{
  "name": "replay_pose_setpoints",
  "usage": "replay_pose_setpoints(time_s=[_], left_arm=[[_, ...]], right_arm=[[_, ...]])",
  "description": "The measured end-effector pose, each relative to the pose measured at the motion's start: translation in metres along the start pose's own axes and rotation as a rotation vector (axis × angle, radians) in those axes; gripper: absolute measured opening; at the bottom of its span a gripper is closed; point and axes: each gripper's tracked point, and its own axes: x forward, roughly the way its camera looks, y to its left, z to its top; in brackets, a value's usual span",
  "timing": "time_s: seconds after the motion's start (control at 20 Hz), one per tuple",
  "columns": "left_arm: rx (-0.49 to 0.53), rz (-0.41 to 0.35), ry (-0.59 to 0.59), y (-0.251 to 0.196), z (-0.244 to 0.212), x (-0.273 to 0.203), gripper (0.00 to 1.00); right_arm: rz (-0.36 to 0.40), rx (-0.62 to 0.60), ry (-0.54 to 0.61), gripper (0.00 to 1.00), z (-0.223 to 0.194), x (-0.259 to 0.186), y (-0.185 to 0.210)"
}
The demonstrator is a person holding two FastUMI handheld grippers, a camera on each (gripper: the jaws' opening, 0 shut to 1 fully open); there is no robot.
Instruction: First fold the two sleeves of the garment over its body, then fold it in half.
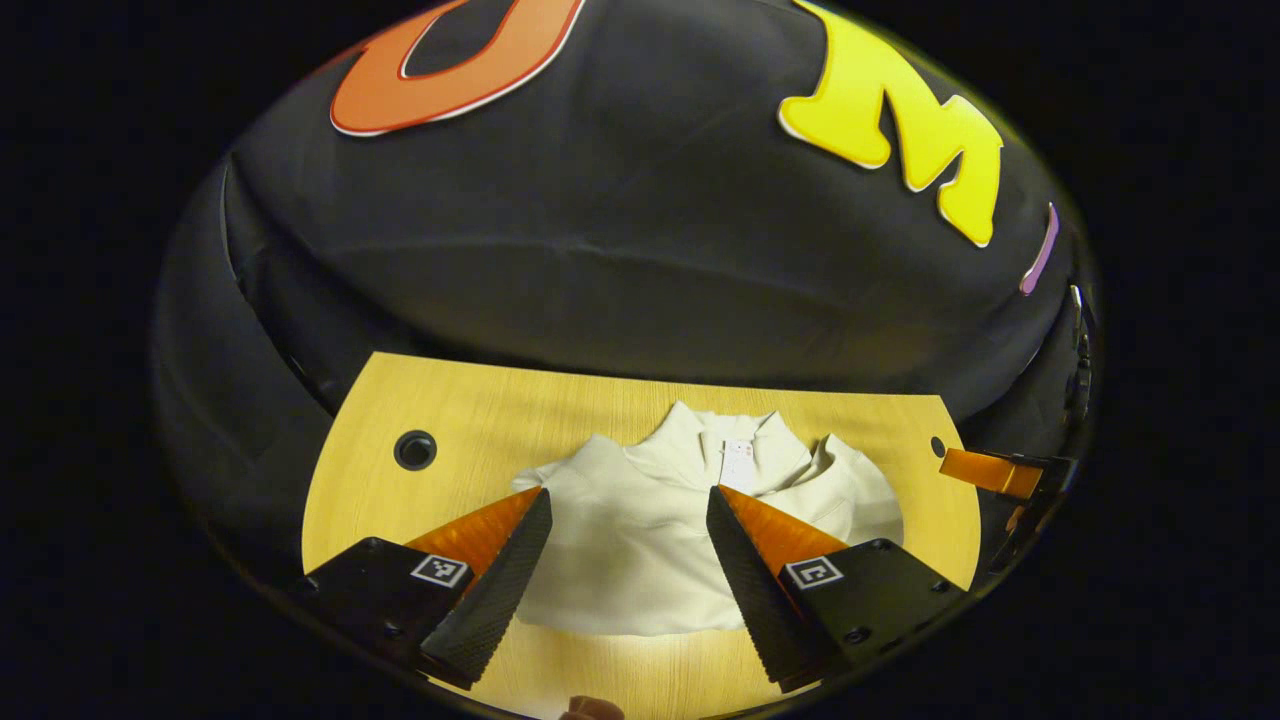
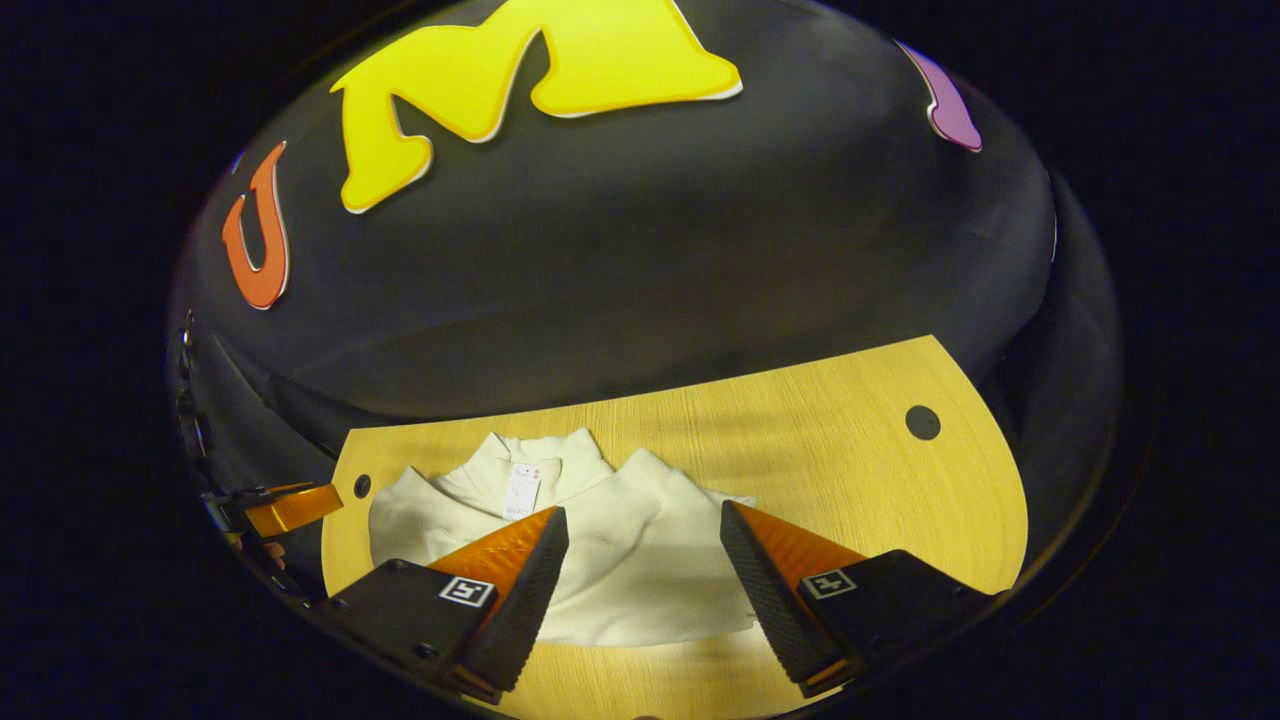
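Above the folded garment [image 1: 640,540] on the table [image 1: 480,410], both grippers [image 1: 628,500] [image 2: 645,520] wide apart, empty.

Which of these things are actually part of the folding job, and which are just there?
Part of the job:
- white garment, folded compactly on the table
- left gripper, jaws open
- right gripper, jaws open

Just there:
- wooden table
- cable holes in it
- label at the collar

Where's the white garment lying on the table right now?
In the left gripper view the white garment lies flat on the wooden table, collar toward the booth wall, framed between the left gripper's open fingers.
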Motion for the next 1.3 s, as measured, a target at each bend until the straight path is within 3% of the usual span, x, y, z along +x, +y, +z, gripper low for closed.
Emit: replay_pose_setpoints(time_s=[0.15, 0.2, 0.25, 0.45, 0.5, 0.55, 0.75, 1.05, 1.3], left_arm=[[0.007, 0.028, -0.099, -0.001, 0.012, -0.033, 0.99], [-0.008, 0.049, -0.139, 0.002, 0.017, -0.050, 0.99], [-0.020, 0.060, -0.177, 0.002, 0.022, -0.067, 0.99], [-0.038, 0.085, -0.302, -0.008, 0.035, -0.128, 0.99], [-0.039, 0.075, -0.328, -0.012, 0.038, -0.145, 0.99], [-0.040, 0.064, -0.351, -0.015, 0.041, -0.163, 0.99], [-0.021, 0.098, -0.466, -0.013, 0.043, -0.238, 0.99], [-0.040, 0.097, -0.553, -0.026, 0.013, -0.329, 0.98], [0.015, 0.125, -0.550, -0.042, -0.032, -0.368, 0.98]], right_arm=[[-0.017, -0.078, -0.081, 0.97, 0.016, -0.033, 0.002], [-0.006, -0.101, -0.122, 0.94, 0.023, -0.050, 0.008], [-0.004, -0.129, -0.160, 0.97, 0.030, -0.066, 0.010], [-0.054, -0.218, -0.304, 0.97, 0.051, -0.136, 0.006], [-0.060, -0.229, -0.334, 0.93, 0.054, -0.156, 0.005], [-0.052, -0.231, -0.372, 0.96, 0.058, -0.177, 0.009], [-0.063, -0.213, -0.512, 0.95, 0.067, -0.258, -0.001], [-0.134, -0.271, -0.637, 0.95, 0.026, -0.347, -0.026], [-0.050, -0.223, -0.668, 0.95, -0.030, -0.388, -0.006]])
